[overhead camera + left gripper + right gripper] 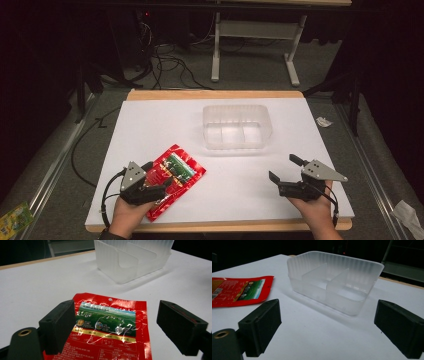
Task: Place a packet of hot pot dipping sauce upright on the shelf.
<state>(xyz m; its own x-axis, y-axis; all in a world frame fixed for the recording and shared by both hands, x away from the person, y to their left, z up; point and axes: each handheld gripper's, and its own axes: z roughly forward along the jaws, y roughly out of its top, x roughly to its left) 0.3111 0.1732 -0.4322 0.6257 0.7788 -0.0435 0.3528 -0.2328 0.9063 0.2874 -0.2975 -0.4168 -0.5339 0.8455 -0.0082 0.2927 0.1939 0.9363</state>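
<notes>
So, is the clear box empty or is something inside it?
Empty. The box shows just two dividers and bare floor in all compartments; the red pouch lies outside on the table.

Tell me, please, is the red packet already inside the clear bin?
No, the red packet lies flat on the white table, apart from the clear bin, under the open left tongs.

Red pouch (176,176): near end hidden under left gripper (150,187) in high view, cut off by left gripper view's bottom edge; print too small to read.
</notes>
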